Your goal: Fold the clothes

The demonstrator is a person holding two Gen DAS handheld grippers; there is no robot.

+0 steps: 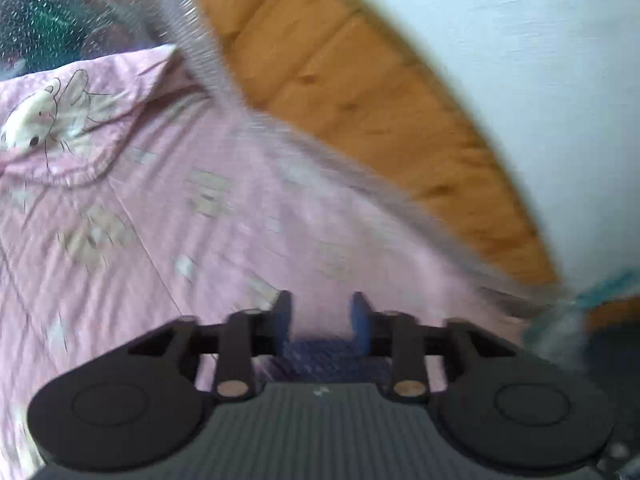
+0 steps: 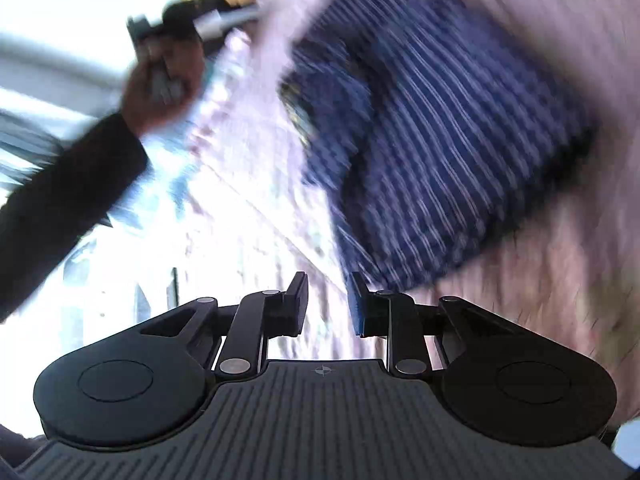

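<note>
— Start at the left gripper (image 1: 320, 312): its two fingers stand apart with nothing pinched between them, though a patch of the blue striped garment (image 1: 332, 354) sits right under the gap, close against the tool

— And the right gripper (image 2: 326, 300)?

— Also spread, nothing caught. The same striped garment (image 2: 440, 128) lies just ahead of it, bunched into a fairly compact rectangle on the pink quilt (image 2: 560, 260)

— So it's on a bed?

— Looks like it. Pink quilt (image 1: 200, 220) with a bunny print (image 1: 40, 116) at one corner, a wooden headboard (image 1: 360, 92) behind and a pale wall (image 1: 520, 40) past that. A grey ribbed edge (image 1: 208, 52) crosses the left view; too smeared to name

— I see a hand (image 2: 160, 84) in the right view

— That's the person's left hand in a dark sleeve, gripping the other tool's handle. Everything is streaked, so the tools are plainly in motion

— Which step, then?

— I'd judge between folds, or near the end: the garment is already doubled up and neither claw holds it. Next I'd say each needs to settle on an edge or corner and close there before carrying it over
</note>
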